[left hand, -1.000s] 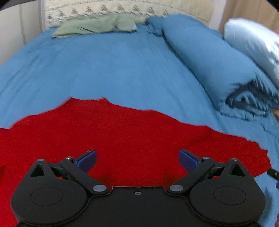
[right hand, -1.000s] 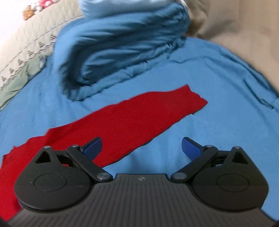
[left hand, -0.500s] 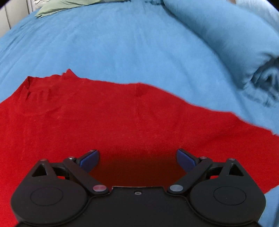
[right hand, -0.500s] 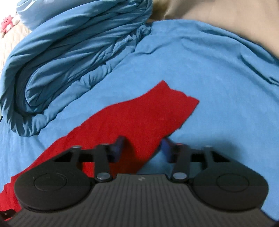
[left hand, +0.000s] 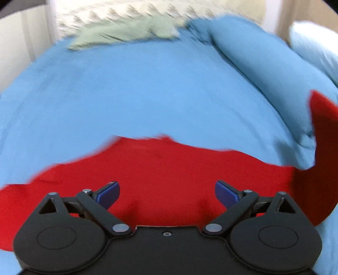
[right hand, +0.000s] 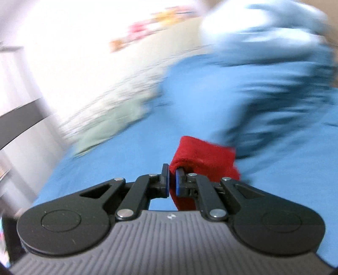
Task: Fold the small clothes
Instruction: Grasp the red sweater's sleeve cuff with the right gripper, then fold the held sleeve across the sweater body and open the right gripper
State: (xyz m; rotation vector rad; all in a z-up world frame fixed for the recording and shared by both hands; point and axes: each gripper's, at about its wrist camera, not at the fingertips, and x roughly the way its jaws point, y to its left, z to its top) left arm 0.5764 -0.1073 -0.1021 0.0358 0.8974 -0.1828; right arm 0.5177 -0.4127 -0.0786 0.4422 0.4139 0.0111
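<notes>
Red garment (left hand: pixel 169 175): a saturated red cloth of soft, matte, slightly napped knit. Most of it lies flat on the bed in a broad band with an irregular, wavy far edge. Its right end is raised off the bed and hangs as a darker, shadowed flap at the right margin of the left wrist view.

Right gripper (right hand: pixel 172 184): black linkage arms with blue pads on a ribbed grey body. The jaws are nearly together, pinching a bunched fold of the red garment (right hand: pixel 202 156); the cloth rolls over the right pad and trails down between the fingers.

Left gripper (left hand: pixel 166 190): the same black linkage on a smooth black body, blue pads (left hand: pixel 108 193) spread wide apart and holding nothing, poised just over the flat part of the garment. Contact with the cloth cannot be judged.

Bed sheet (left hand: pixel 137 95): smooth, medium blue fabric, taut, with only faint creases.

Folded duvet (left hand: pixel 253 63): a thick, rounded blue roll along the right side of the bed, its layered end showing as deep pleats; streaked by motion blur in the right wrist view.

Green cloth (left hand: pixel 126 31): pale sage, crumpled, lying at the head of the bed.

Headboard cover (left hand: pixel 126 14): cream fabric with a repeating stitched pattern, blurred.
</notes>
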